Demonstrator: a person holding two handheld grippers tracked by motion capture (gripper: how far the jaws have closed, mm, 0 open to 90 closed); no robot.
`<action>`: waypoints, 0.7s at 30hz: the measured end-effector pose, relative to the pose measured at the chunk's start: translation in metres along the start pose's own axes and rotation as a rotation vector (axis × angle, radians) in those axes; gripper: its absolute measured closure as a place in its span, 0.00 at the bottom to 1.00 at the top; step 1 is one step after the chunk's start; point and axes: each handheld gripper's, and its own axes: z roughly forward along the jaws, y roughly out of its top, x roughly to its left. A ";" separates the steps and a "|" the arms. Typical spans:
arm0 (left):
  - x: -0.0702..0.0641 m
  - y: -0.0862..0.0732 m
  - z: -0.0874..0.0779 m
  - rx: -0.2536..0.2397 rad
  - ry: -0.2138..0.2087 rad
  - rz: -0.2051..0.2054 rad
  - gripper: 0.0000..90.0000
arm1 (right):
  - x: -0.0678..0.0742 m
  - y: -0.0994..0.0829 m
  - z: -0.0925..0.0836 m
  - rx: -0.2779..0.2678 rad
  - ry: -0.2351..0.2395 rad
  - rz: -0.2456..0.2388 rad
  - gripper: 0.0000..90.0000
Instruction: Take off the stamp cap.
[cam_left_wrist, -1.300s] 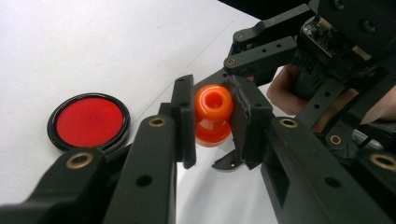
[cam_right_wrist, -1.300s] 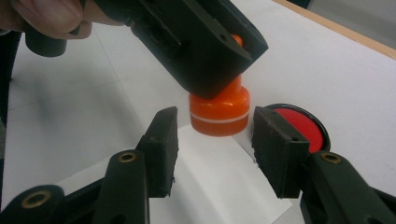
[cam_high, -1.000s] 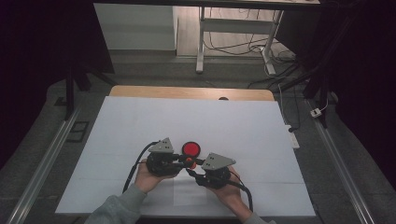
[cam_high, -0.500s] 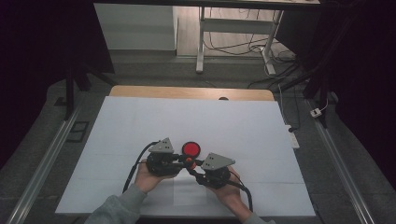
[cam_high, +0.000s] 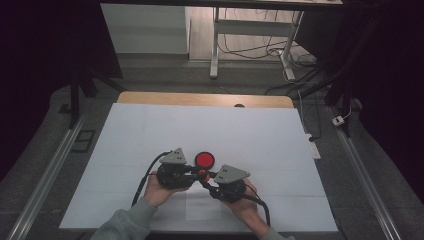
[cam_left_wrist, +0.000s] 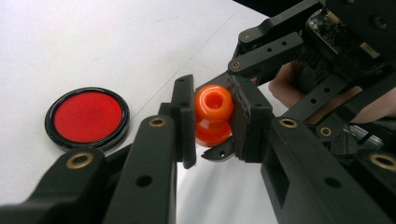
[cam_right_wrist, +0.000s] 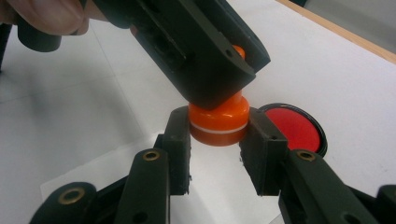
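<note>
you are gripping one small orange bottle (cam_left_wrist: 213, 115) just above the white table (cam_high: 150, 130), left gripper (cam_left_wrist: 212, 119) clamping its upper part, right gripper (cam_right_wrist: 218, 140) clamping its base, jaws having just been closing on it. next move likely calls for twisting or pulling the halves apart. one red-faced black disc (cam_left_wrist: 88, 116) is lying just beside them.

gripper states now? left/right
Left hand-held gripper: shut on the orange piece's upper end.
Right hand-held gripper: just closed on its wider base.
</note>
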 end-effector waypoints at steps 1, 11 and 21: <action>0.000 0.000 0.000 0.002 0.001 0.002 0.80 | 0.001 0.000 0.000 0.000 -0.002 -0.004 0.71; -0.001 -0.001 0.000 -0.016 0.008 0.003 0.81 | 0.002 -0.002 0.000 -0.014 -0.021 0.001 0.71; 0.000 -0.002 0.000 -0.018 -0.007 -0.009 0.81 | 0.000 -0.003 -0.001 -0.010 -0.003 -0.009 0.72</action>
